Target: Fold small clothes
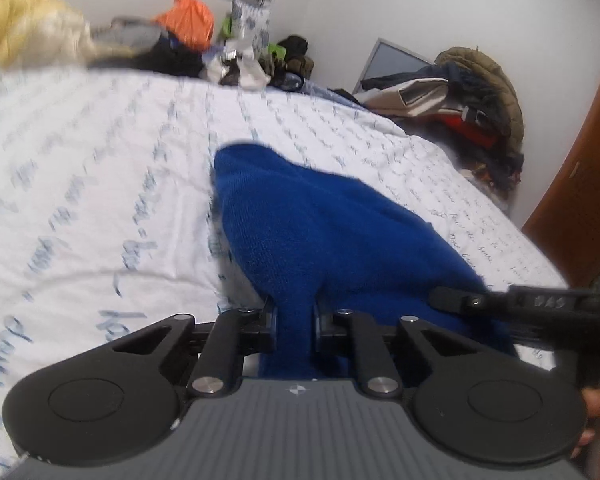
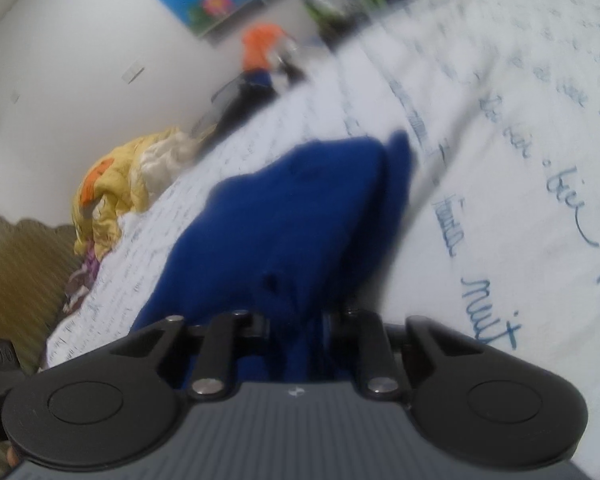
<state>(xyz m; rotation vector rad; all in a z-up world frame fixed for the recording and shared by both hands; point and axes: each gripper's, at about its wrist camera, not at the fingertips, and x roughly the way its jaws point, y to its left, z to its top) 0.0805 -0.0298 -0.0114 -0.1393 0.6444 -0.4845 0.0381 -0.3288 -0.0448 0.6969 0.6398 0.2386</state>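
Blue knitted garment, spread over white bedsheet with blue handwriting print, near edge lifted. Left gripper: pressed together, pinching a bunch of the blue fabric. Right gripper: same, pinching another part of the same garment, pads sunk in the cloth. Right gripper also seen from left wrist view, at the right side, touching the fabric. Yellow quilt and orange cloth far behind. Both views blurred.
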